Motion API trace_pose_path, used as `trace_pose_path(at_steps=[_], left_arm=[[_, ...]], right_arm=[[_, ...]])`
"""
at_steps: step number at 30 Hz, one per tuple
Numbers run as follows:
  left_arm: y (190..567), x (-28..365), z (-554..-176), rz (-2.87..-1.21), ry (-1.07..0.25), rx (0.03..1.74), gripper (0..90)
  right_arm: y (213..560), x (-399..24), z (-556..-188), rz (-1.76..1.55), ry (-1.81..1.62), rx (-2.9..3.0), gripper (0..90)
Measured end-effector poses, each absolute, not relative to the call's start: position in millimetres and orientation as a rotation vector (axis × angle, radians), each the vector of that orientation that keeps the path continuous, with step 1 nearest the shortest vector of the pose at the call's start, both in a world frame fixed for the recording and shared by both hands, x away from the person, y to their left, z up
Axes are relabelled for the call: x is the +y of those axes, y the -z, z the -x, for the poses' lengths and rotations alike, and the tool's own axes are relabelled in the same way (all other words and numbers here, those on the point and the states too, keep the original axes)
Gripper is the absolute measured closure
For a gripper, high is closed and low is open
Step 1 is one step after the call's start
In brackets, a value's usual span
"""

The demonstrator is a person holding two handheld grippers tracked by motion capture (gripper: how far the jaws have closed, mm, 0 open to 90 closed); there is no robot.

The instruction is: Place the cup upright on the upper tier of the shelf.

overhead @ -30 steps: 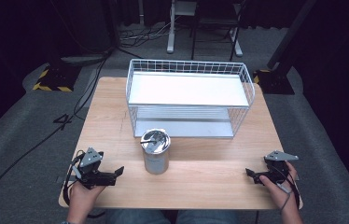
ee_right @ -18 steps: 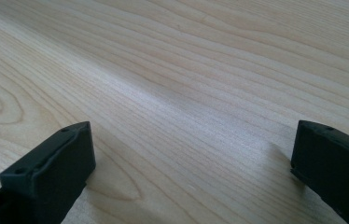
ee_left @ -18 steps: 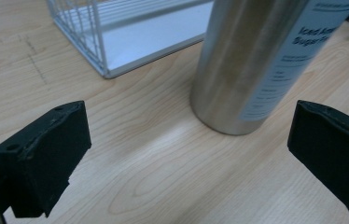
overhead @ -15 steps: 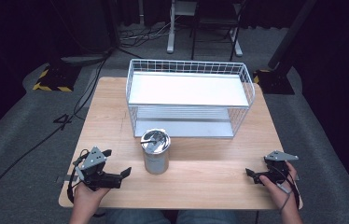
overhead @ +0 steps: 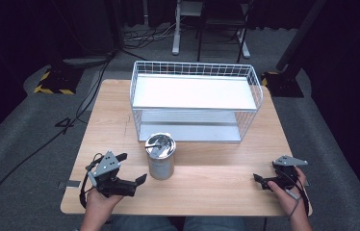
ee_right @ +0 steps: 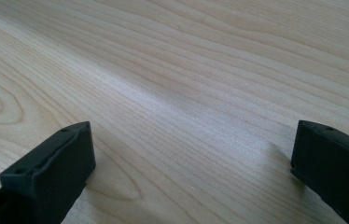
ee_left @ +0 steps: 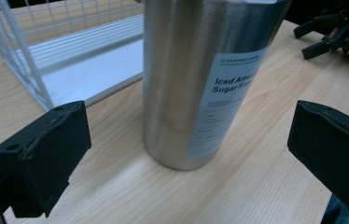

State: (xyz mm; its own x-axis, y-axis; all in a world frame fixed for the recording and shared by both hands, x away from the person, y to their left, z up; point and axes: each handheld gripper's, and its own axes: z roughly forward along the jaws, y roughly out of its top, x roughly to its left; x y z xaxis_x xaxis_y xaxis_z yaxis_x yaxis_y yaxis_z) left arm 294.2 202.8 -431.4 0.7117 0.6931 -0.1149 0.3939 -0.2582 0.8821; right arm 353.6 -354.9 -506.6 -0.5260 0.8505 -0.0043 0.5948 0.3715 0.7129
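Left claw [overhead: 132,169] has swung in toward the steel can [overhead: 160,155] since a second ago, jaws spread wide, holding nothing, the can framed between them. A grasp looks close. Right claw [overhead: 261,179] stays open and empty on the desk [overhead: 207,192]. Beyond, the wire basket [overhead: 195,101] waits.

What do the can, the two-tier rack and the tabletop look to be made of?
Can: brushed bare metal, probably steel or aluminium, with fine vertical sheen and a pale printed label. Rack: white-coated wire grid with flat white shelves, likely metal. Table: light wood or wood-look laminate, matte, visible grain.
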Motion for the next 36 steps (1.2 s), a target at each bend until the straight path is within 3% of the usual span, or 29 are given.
trace_pose_path(at_steps=[25,36], left_arm=[[430.1,162.6,-318.2,-1.833,-0.345,0.734,0.0],[436.0,156.5,-331.1,-1.801,-0.37,0.765,0.0]], right_arm=[[506.6,-354.9,-353.6,-1.259,-0.946,2.265,0.0],[506.6,-354.9,-353.6,-1.259,-0.946,2.266,0.0]])
